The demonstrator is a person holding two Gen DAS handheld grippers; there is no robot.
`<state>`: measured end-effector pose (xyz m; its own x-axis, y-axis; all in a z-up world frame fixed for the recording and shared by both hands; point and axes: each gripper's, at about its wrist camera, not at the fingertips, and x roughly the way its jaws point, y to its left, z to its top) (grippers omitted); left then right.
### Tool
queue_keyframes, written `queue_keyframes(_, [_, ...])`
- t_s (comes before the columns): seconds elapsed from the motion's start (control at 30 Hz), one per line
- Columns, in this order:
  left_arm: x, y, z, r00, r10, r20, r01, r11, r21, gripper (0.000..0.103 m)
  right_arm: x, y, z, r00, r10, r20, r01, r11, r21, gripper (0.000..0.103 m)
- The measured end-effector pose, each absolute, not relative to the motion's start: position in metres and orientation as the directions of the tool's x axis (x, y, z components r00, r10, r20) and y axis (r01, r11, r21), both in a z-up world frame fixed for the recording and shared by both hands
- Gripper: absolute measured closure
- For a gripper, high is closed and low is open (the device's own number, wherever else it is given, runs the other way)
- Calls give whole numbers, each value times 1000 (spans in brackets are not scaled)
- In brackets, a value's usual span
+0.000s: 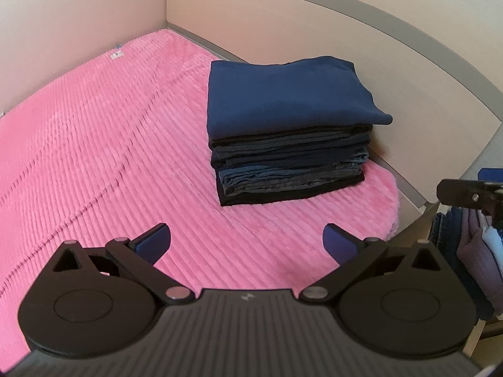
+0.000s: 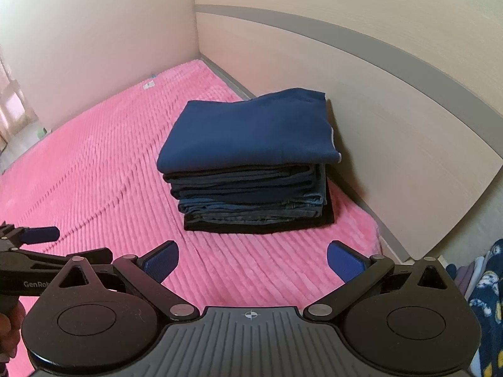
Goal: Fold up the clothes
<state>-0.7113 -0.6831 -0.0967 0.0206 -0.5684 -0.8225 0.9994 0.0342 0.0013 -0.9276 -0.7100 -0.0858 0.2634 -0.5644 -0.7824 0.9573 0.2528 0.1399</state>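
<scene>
A neat stack of folded dark blue and denim clothes (image 1: 289, 138) sits near the headboard edge of the pink ribbed bed cover (image 1: 103, 157). The left claw (image 1: 246, 242) and right claw (image 2: 253, 260) hover spread wide, empty.

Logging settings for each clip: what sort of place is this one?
Most likely a bedroom: a bed with a pink ribbed blanket, a wooden headboard beside it, and a stack of folded clothes lying on the blanket.

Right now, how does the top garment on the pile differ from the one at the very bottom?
The top garment is navy blue; the bottom garment is black. The top garment shows its whole upper face, while the bottom garment shows only its edge. Both lie folded flat in one stack on the pink bedcover.
</scene>
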Motion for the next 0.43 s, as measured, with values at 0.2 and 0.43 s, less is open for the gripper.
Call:
queue_keyframes(0.2, [-712, -682, -97, 22, -571, -821, 999, 37, 2, 1, -925, -709, -85, 249, -567, -785, 960, 253, 122, 0])
queue_keyframes(0.43, [-716, -681, -96, 21, -583, -812, 1000, 24, 9, 1, -926, -709, -85, 250, -568, -784, 960, 251, 124, 0])
